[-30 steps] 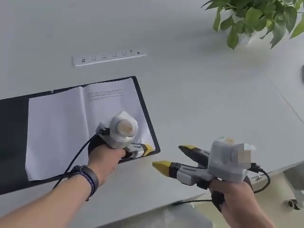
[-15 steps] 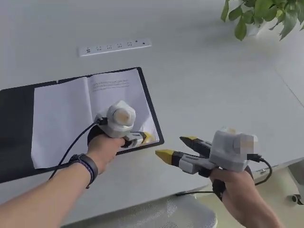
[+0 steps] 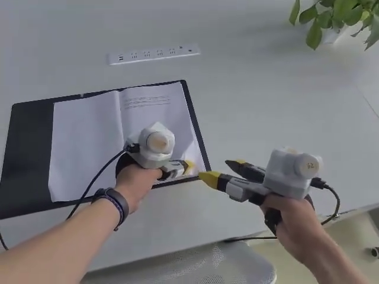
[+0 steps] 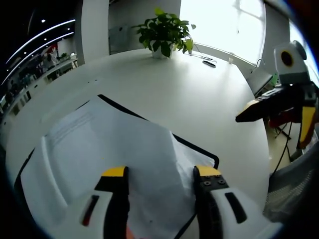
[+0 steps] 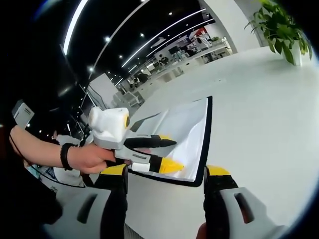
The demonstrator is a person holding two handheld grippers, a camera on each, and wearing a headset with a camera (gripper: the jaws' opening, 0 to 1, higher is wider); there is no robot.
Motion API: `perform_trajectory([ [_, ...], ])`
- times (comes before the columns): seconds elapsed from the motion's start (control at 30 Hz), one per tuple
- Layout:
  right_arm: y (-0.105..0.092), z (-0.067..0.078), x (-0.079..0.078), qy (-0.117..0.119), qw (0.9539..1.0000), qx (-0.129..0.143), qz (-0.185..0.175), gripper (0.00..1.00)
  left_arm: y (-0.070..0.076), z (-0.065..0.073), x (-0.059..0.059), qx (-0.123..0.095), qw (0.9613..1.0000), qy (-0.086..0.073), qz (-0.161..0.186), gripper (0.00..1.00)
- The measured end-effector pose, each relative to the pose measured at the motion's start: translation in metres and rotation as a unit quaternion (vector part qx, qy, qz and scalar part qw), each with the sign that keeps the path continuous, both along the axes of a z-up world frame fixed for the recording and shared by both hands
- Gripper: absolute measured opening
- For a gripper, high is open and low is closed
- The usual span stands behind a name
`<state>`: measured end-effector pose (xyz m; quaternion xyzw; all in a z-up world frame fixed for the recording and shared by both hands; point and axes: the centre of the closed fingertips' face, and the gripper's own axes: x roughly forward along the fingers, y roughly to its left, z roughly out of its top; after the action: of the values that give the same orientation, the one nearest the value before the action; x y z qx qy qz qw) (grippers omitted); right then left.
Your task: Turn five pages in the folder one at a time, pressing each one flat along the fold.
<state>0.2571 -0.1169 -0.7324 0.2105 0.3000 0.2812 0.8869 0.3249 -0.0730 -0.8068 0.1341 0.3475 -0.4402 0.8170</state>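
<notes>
Leftmost, the black folder point(image 3: 26, 160) lies open on the white table point(image 3: 266, 89), its printed lines too small to read. Over its near right corner hangs the left gripper point(image 4: 160, 172), jaws spread above the page point(image 4: 124, 144); whether they touch paper is unclear. Just beside, off the folder, the right gripper point(image 3: 220, 170) gapes empty too. A plant point(image 3: 317, 29) is cut off top right.
</notes>
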Motion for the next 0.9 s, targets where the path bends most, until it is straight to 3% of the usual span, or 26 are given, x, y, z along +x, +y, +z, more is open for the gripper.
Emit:
perform_trajectory([
  [0.43,0.014,-0.011,0.05,0.015,0.9989,0.043,0.005,0.52,0.0,0.0,0.001,0.0,1.0,0.001,-0.004,0.52],
  [0.7,0.021,-0.031,0.067,0.046,0.9972,0.057,0.014,0.49,0.0,0.0,0.001,0.002,1.0,0.002,-0.004,0.52],
  [0.9,0.029,-0.033,0.081,0.058,0.9944,0.087,0.014,0.45,0.0,0.001,0.001,0.002,1.0,0.003,-0.003,0.52],
])
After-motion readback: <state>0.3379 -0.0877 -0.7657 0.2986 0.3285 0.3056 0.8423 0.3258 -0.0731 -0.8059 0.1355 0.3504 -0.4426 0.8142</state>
